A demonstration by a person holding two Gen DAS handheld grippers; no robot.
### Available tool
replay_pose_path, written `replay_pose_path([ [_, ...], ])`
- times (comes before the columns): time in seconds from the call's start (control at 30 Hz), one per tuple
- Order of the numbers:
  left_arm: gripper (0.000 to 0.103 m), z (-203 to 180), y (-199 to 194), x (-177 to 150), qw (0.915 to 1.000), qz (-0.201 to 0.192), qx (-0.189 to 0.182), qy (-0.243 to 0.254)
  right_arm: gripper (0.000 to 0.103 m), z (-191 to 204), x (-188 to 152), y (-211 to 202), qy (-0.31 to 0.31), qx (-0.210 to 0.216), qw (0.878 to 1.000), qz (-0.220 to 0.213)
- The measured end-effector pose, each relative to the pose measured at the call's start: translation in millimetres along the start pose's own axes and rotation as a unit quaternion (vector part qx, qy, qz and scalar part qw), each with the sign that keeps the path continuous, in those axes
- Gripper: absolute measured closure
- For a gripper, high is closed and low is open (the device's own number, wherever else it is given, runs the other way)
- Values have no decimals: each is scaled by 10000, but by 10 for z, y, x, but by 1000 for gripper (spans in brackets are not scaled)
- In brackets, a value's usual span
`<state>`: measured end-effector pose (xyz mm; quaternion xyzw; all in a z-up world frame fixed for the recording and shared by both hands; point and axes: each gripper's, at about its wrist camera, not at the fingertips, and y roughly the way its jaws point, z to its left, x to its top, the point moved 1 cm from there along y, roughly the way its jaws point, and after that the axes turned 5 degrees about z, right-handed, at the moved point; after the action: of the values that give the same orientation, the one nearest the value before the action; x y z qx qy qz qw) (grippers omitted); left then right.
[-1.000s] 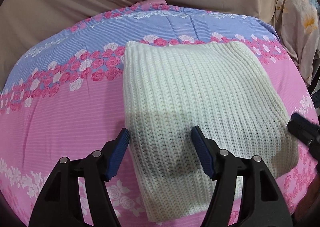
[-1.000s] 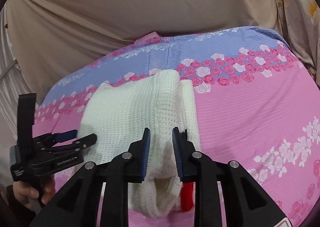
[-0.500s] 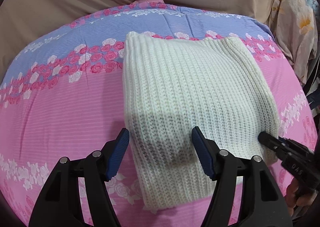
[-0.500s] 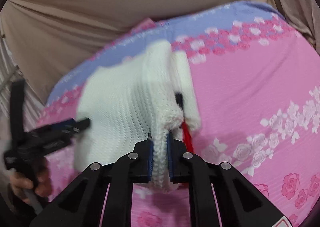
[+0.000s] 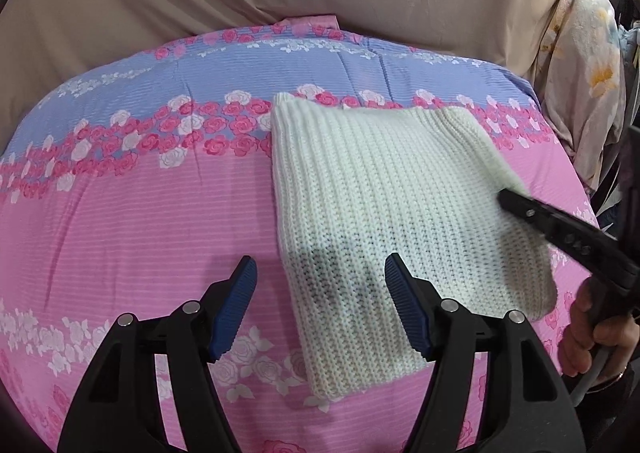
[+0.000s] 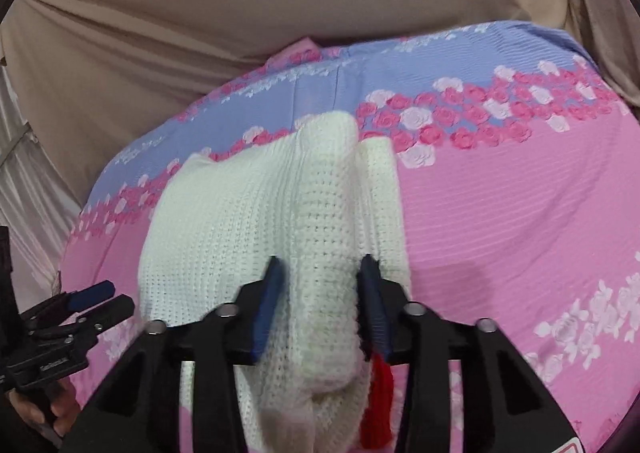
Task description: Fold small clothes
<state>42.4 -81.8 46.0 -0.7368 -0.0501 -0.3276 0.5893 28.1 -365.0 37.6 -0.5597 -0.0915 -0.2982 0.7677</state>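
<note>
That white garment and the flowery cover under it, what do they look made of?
The white garment looks like chunky knitted yarn, wool or acrylic, matte: raised ribs and open stitches show. The flowery cover looks like thin woven cotton or polyester, printed with roses, matte, finely striped and softly creased.

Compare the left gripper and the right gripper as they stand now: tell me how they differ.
The left gripper is wide open with only air between its pads, above the white knit sweater's near edge; the right gripper straddles a raised fold of the sweater, jaws narrower, though whether they pinch it is unclear. The left sits over the sweater's near-left part, the right at its right edge. Both are black with blue pads.
</note>
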Motion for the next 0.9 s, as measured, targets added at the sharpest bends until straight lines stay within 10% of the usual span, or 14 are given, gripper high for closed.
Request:
replay_pose_path([
  [0.17, 37, 32, 44, 89, 10000, -21, 12, -82, 87, -33, 6, -224, 65, -39, 9981, -604],
  [0.37, 34, 68, 270, 100, 9981, 323, -363, -372, 80, -264, -41, 23, 379, 149, 9991, -83],
  [0.5, 30, 50, 314, 119, 9981, 333, -390, -352, 46, -299, -121, -266, 543, 89, 9978, -360],
  [0.9, 14, 71, 677, 214, 9958, 564, -621, -379, 29, -449, -369, 91, 915, 683, 9929, 338],
])
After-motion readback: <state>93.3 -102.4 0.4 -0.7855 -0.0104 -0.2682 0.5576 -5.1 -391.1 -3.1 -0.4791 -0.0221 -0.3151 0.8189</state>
